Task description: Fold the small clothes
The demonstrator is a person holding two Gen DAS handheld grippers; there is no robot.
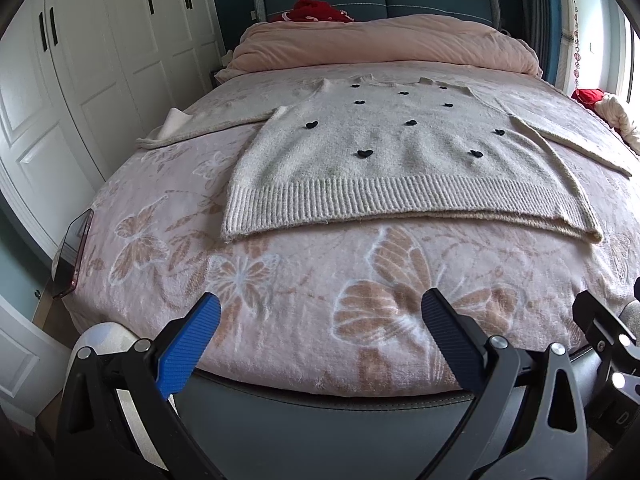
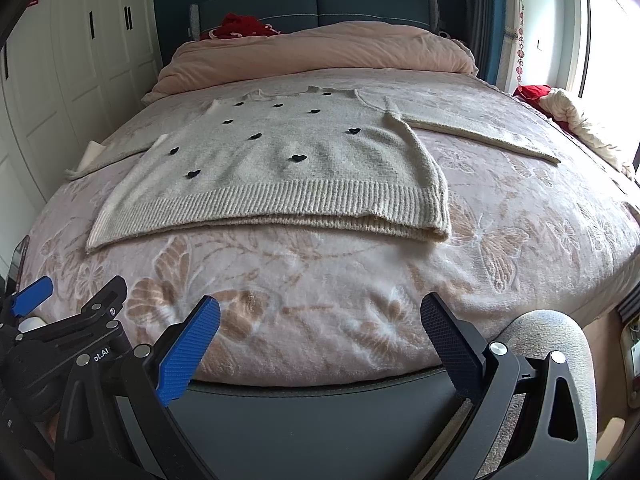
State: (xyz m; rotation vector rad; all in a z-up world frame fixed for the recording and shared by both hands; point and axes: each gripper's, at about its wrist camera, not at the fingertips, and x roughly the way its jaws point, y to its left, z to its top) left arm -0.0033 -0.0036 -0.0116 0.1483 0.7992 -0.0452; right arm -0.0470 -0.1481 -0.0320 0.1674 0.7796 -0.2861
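Fingers (image 1: 208, 312) apart, sweater (image 1: 400, 160) flat

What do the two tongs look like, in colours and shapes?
Both are alike: the left tongs and right tongs each have a black angular frame with silver round bolts, one bright blue ribbed finger pad and one dark navy ribbed pad. White lettering ending in "AI" marks the left frame in the right view.

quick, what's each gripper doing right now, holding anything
Left gripper: open, holding nothing, above the bed's near edge, short of the sweater.
Right gripper: open, holding nothing.
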